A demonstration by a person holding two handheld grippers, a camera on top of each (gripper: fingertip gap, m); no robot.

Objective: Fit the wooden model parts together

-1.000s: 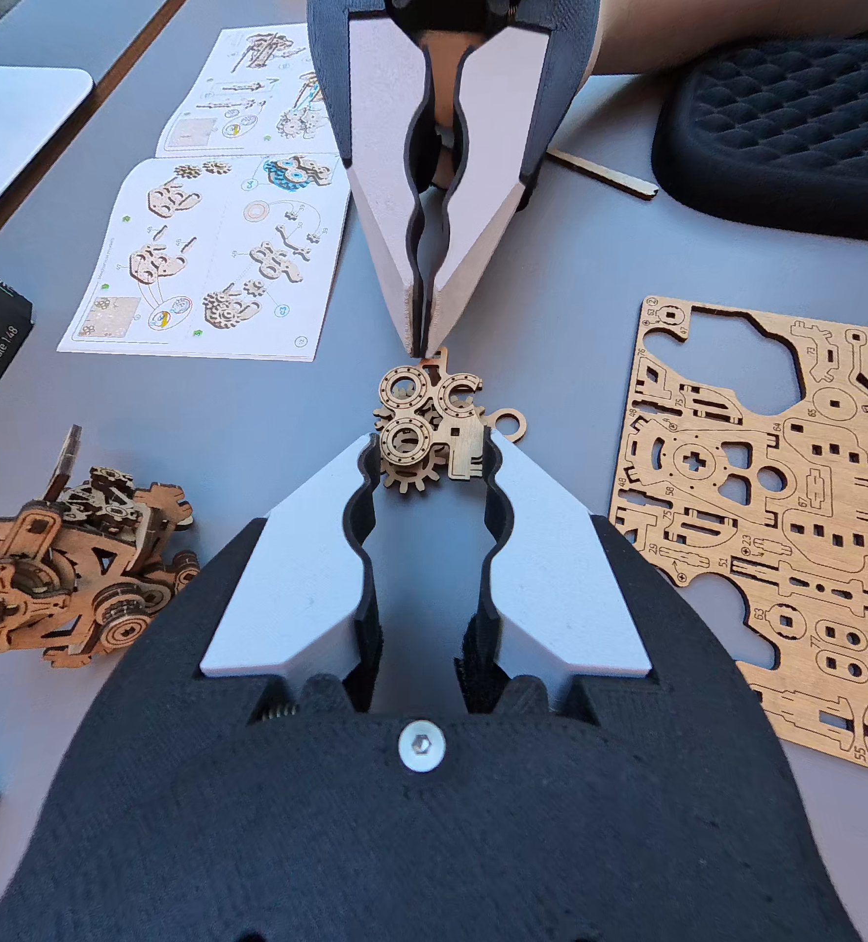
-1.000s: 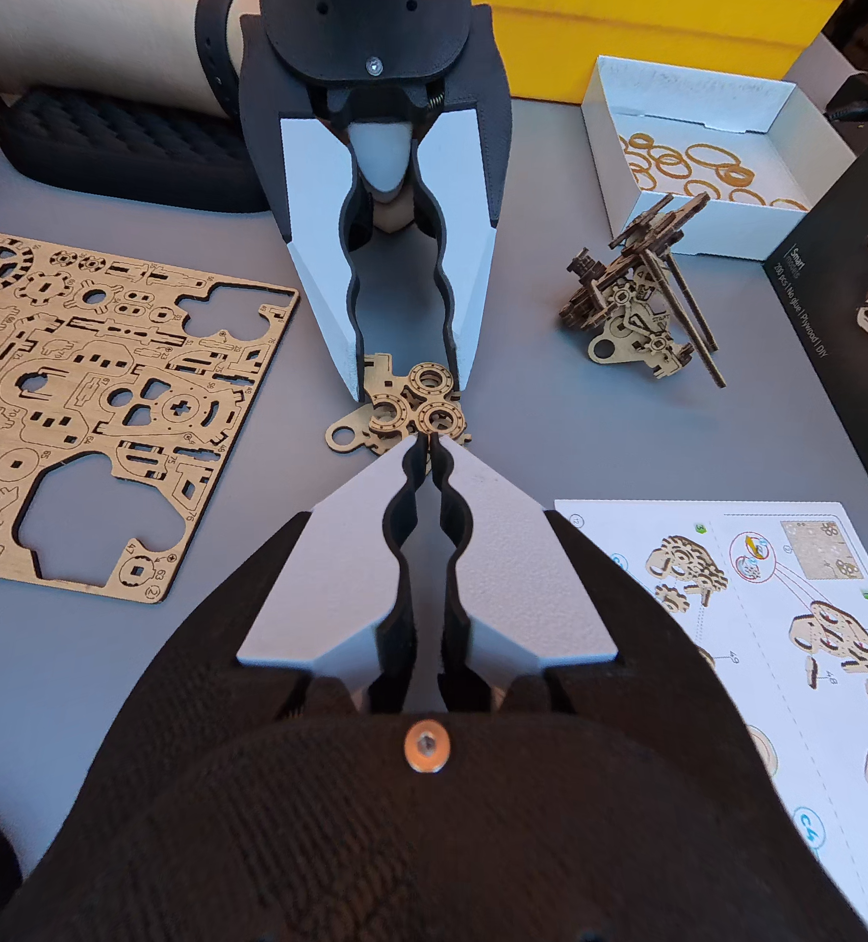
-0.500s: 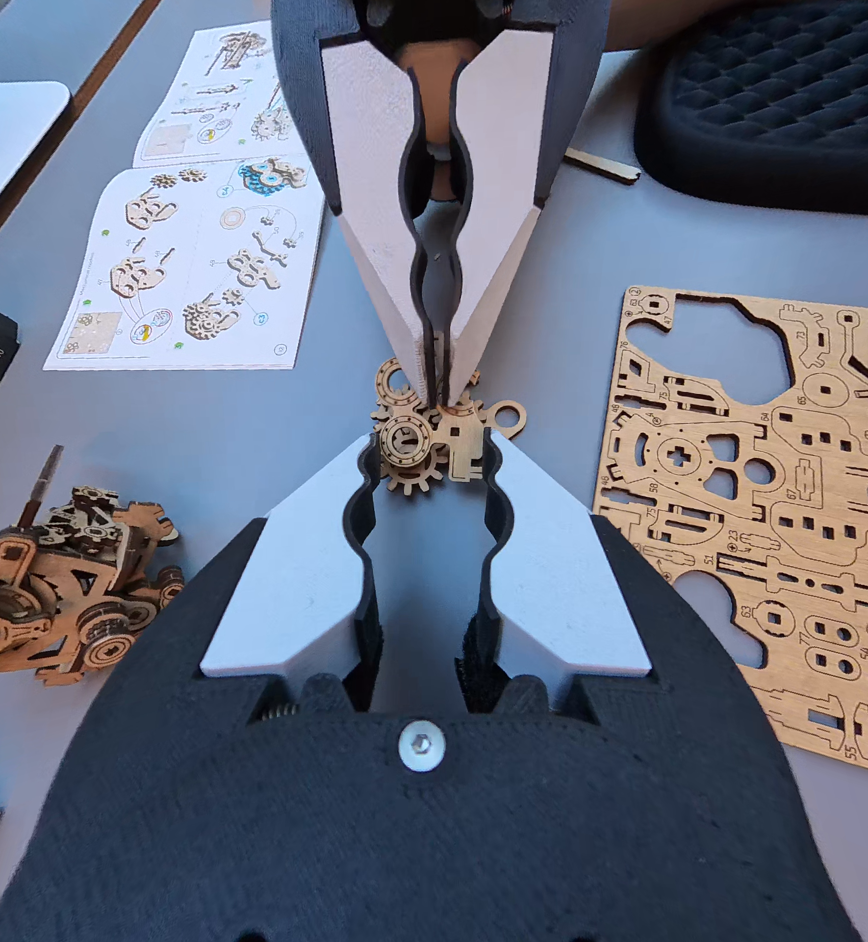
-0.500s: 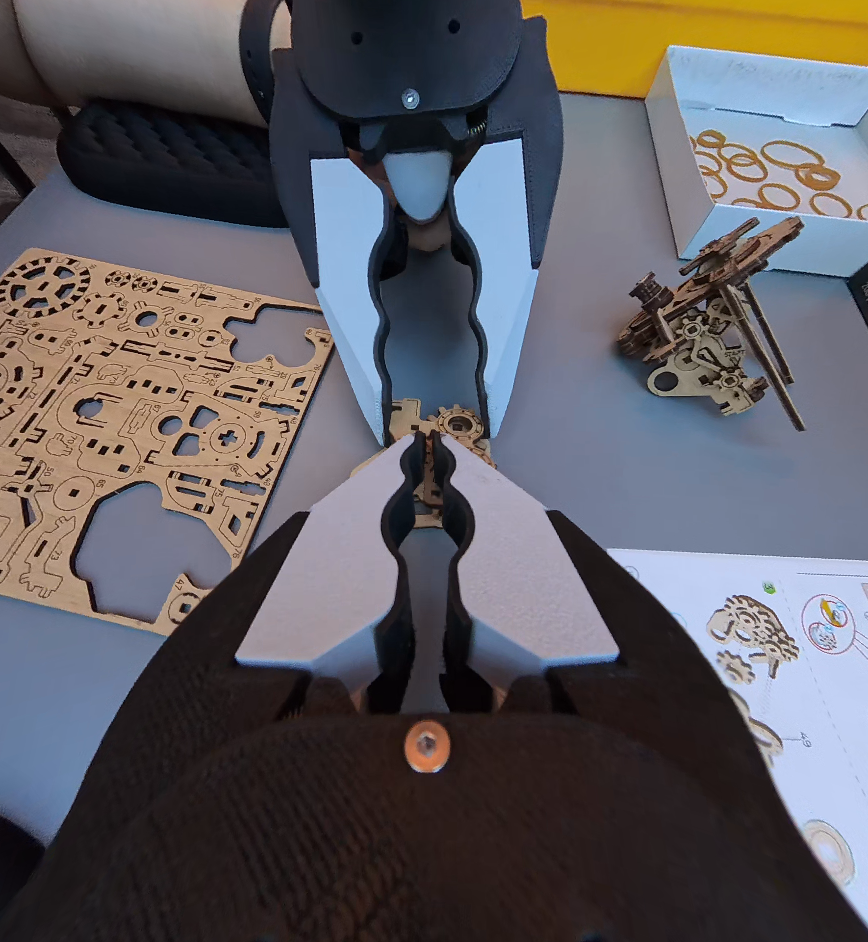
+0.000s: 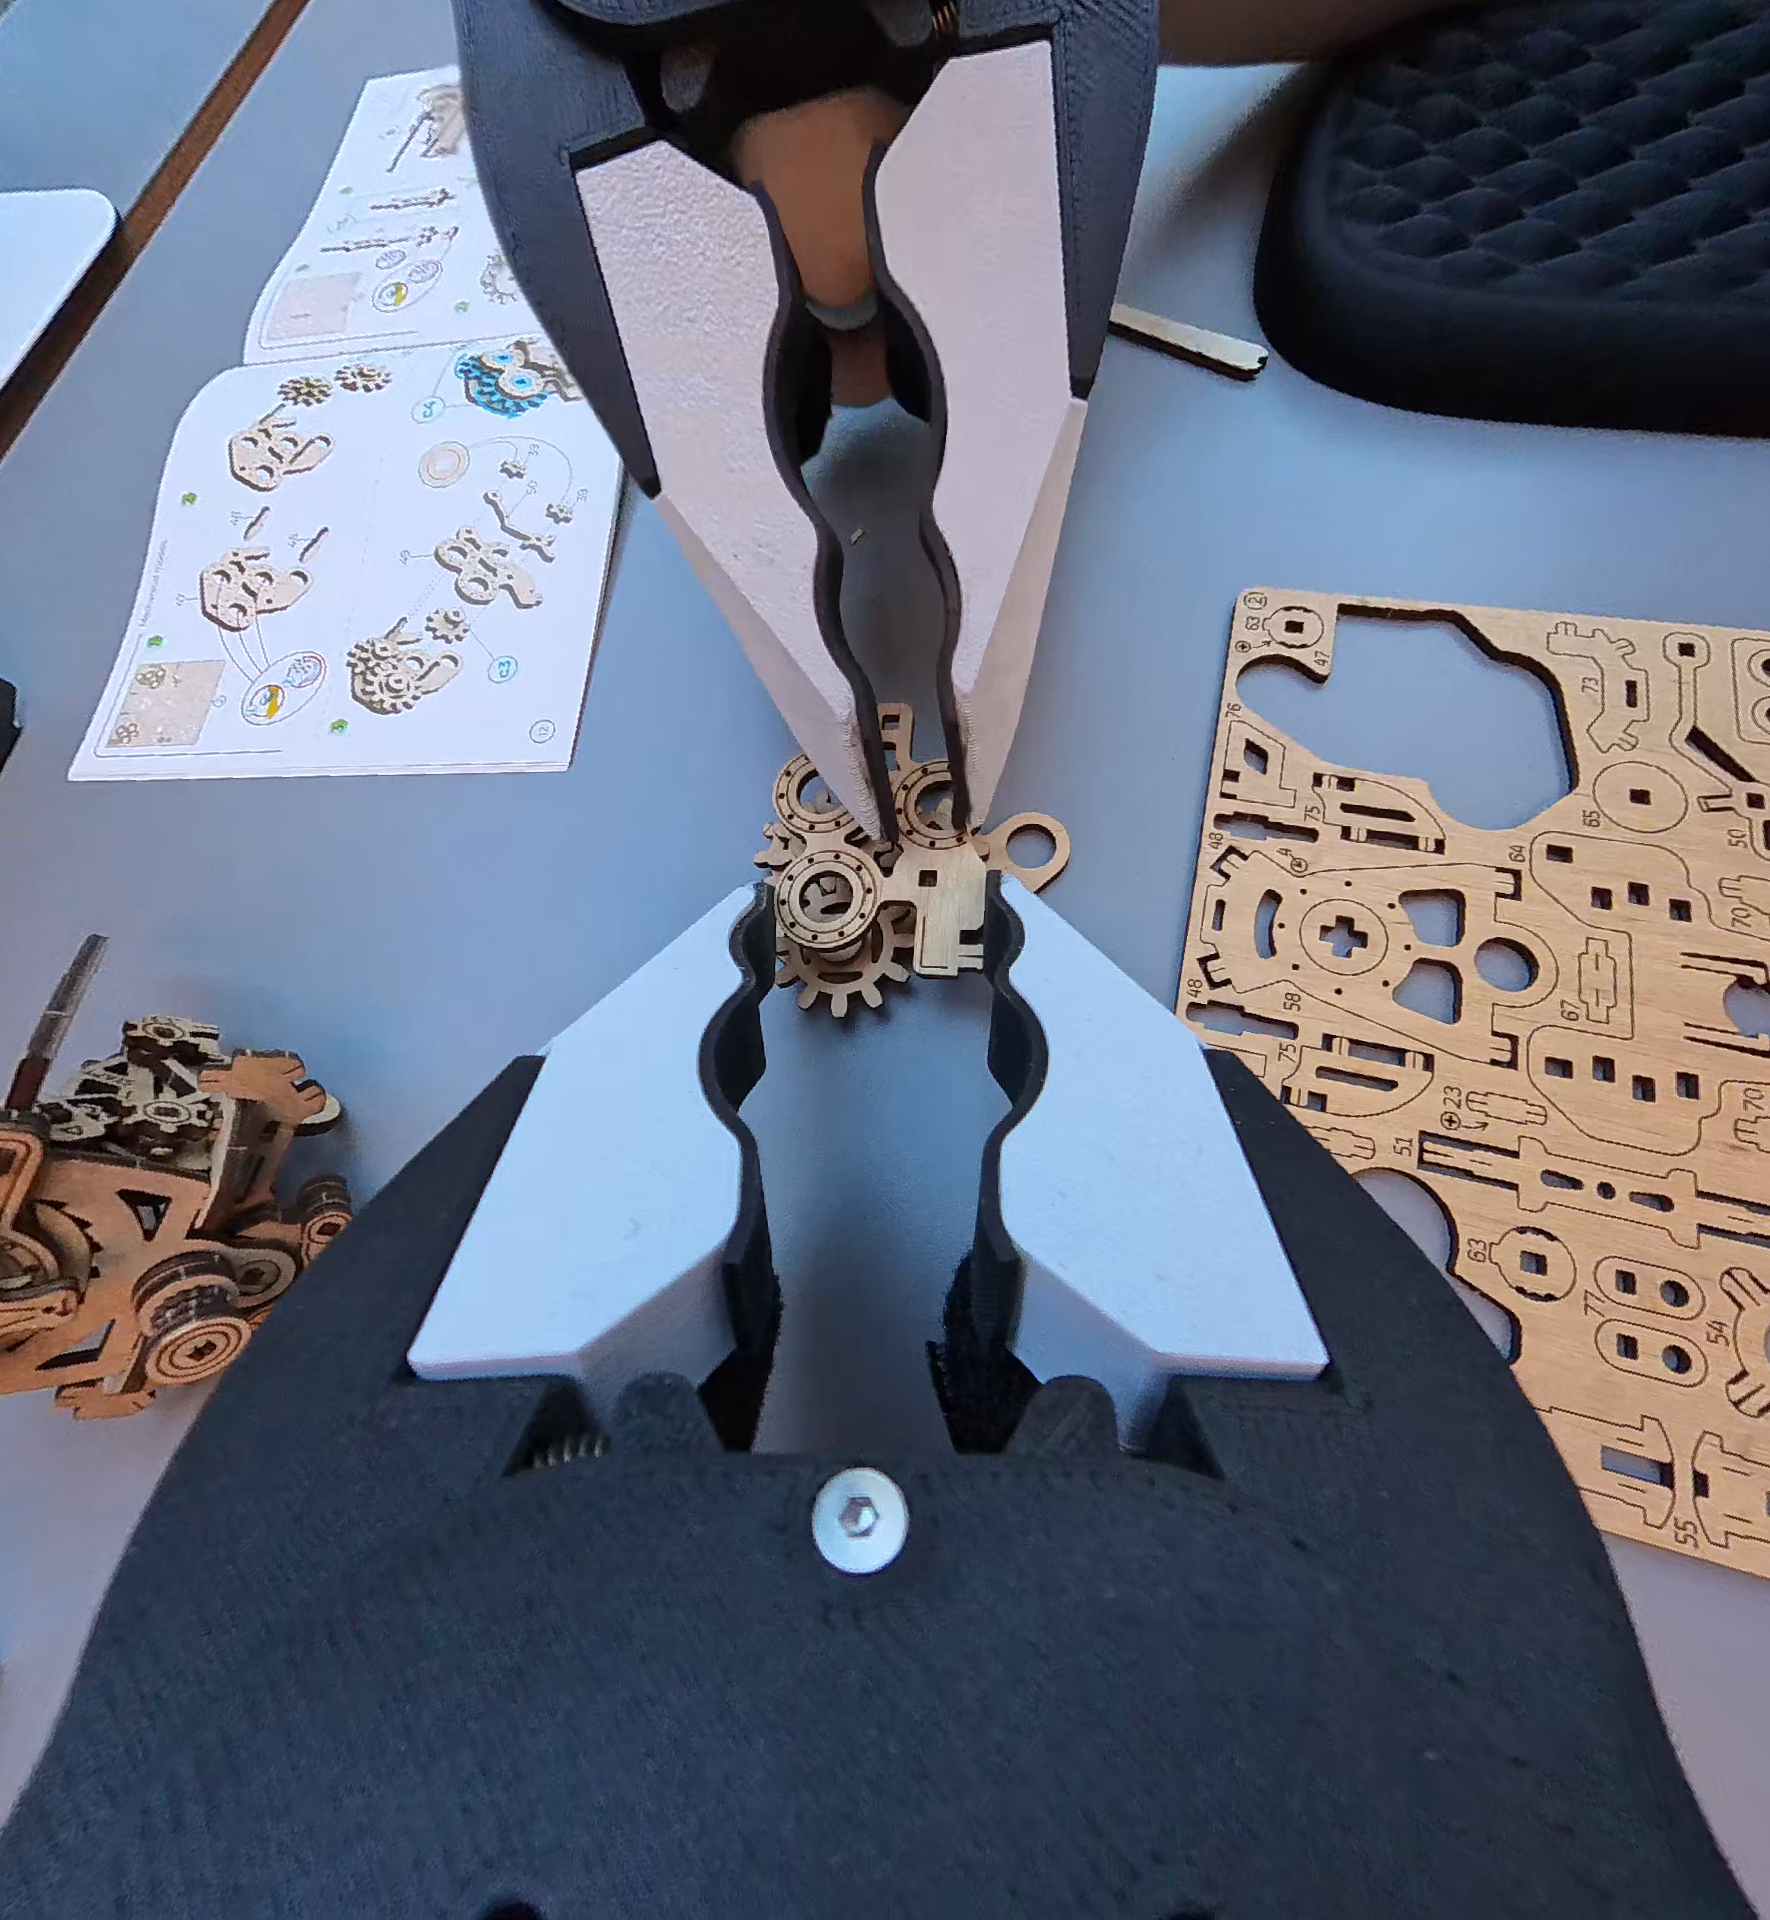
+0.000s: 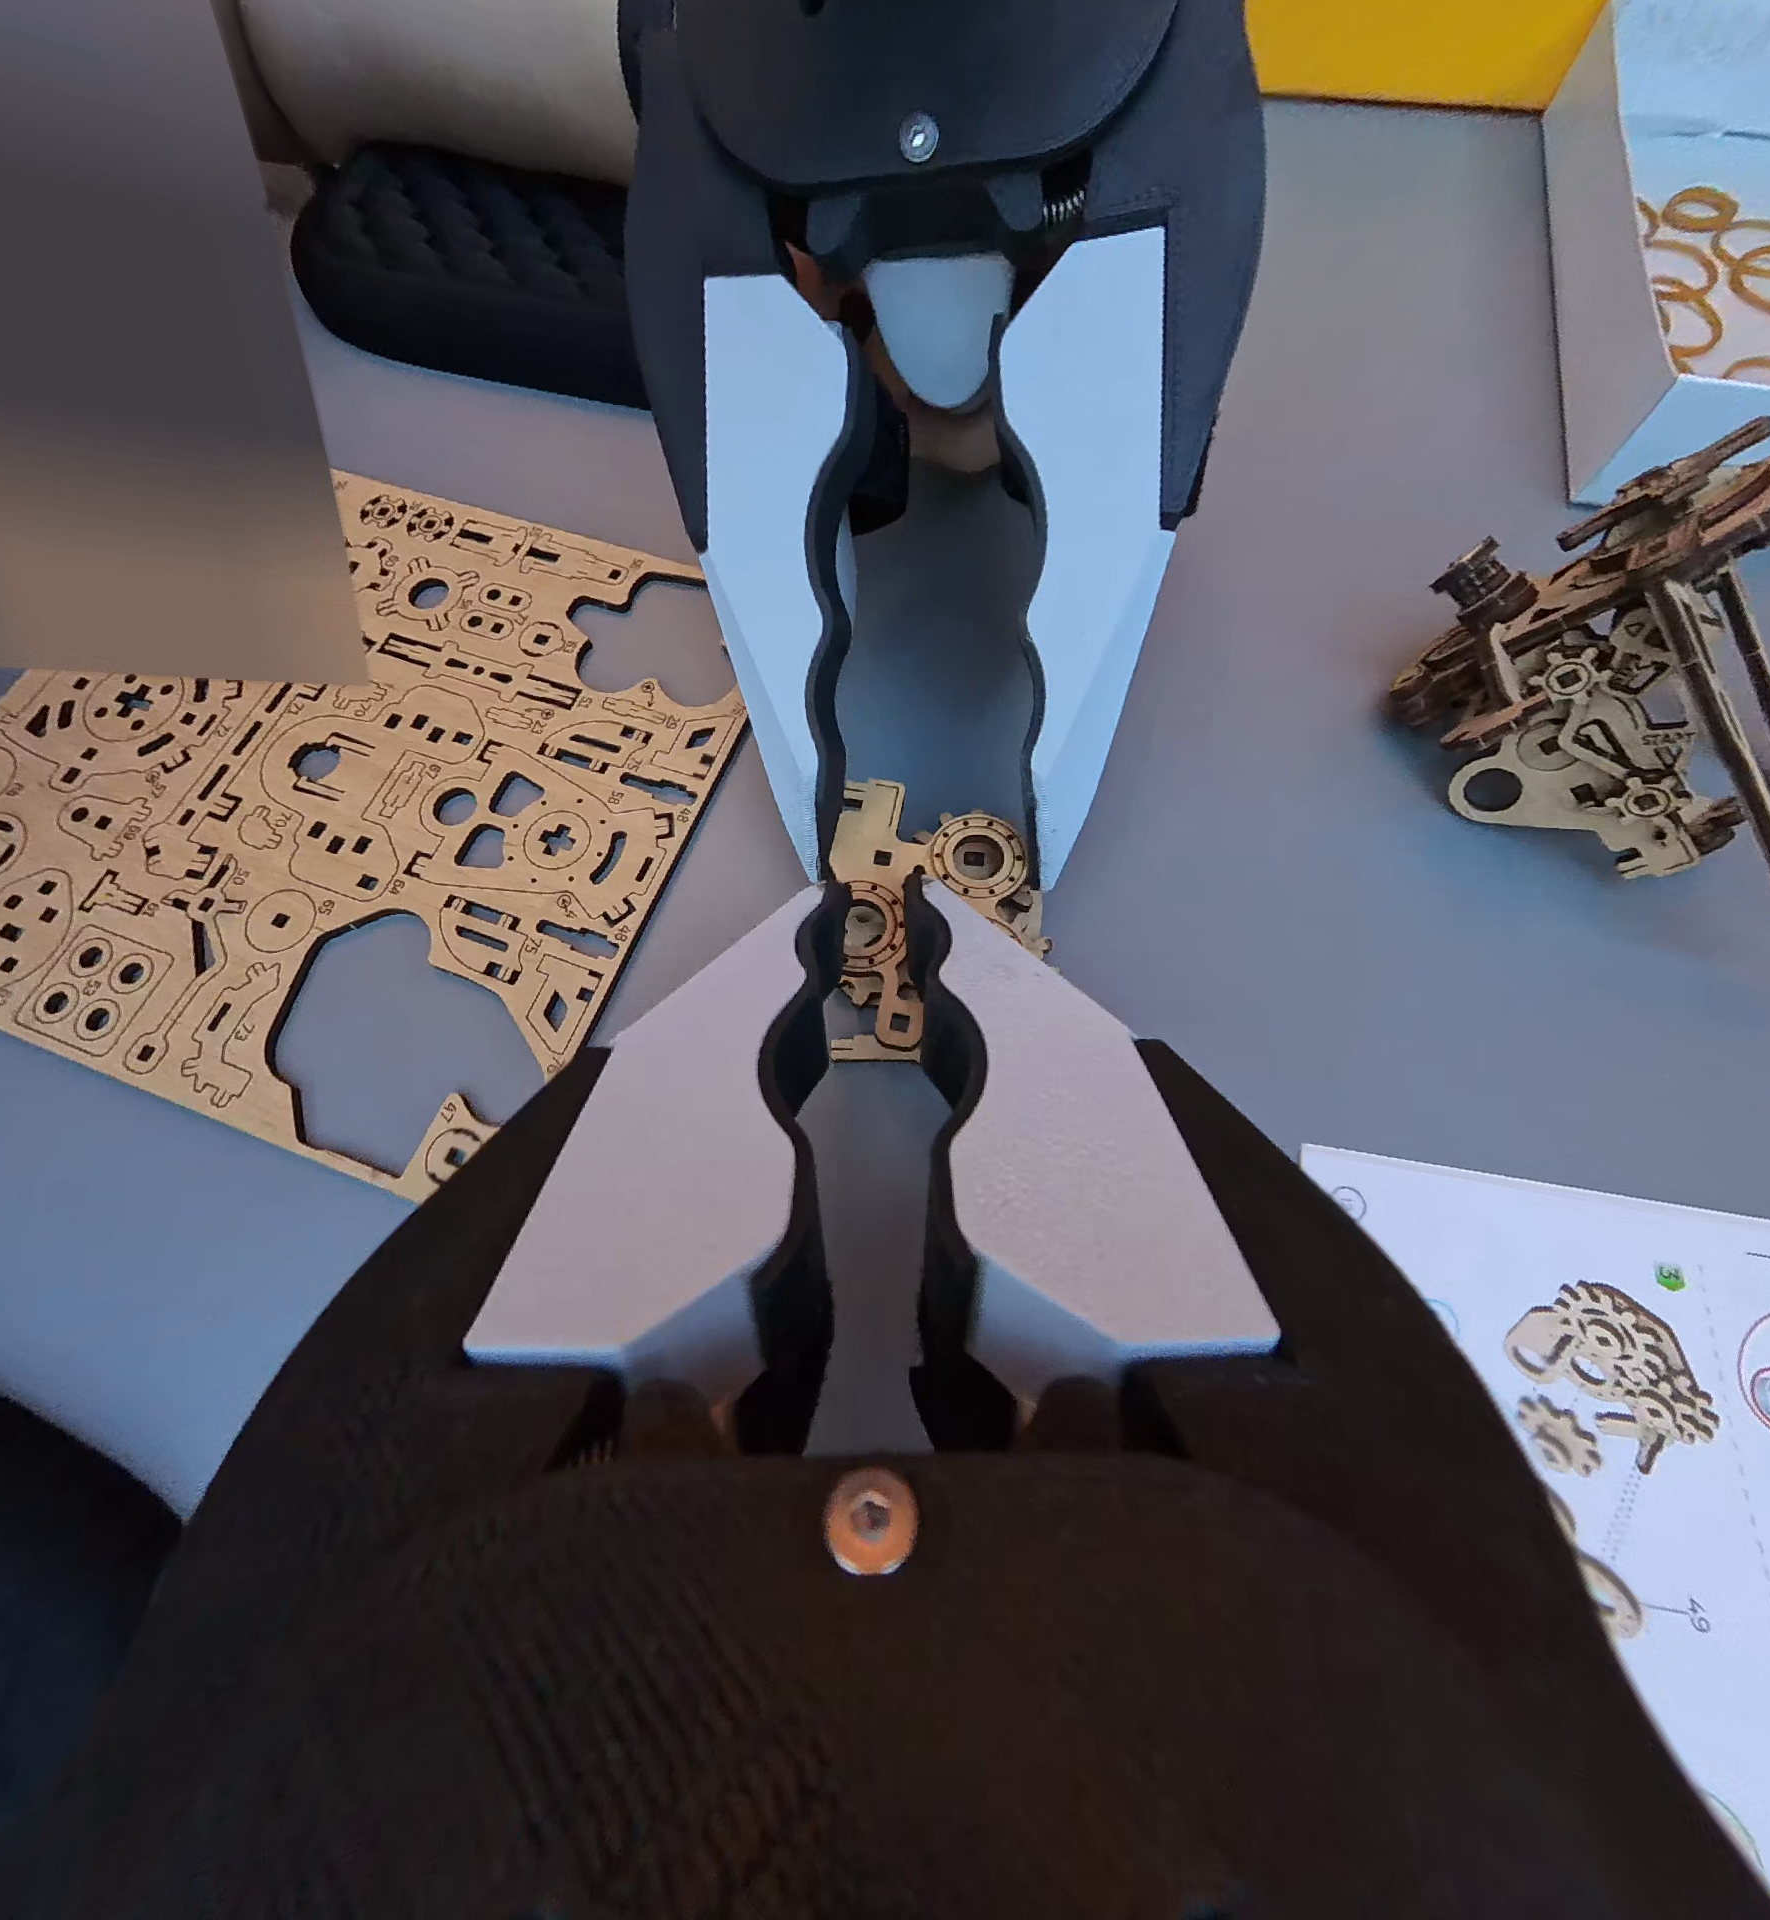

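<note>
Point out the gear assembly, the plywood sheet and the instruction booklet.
gear assembly [image 5: 829, 902]: left wrist view, on its front ringed wheel.
plywood sheet [image 5: 1546, 997]: left wrist view, on uncut wood near its middle.
instruction booklet [image 5: 361, 582]: left wrist view, on the near page.

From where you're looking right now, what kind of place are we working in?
Most likely a hobby or office desk set up for a wooden model kit: a grey table carrying a laser-cut plywood parts sheet, an open instruction booklet, and a half-built wooden model.
</note>
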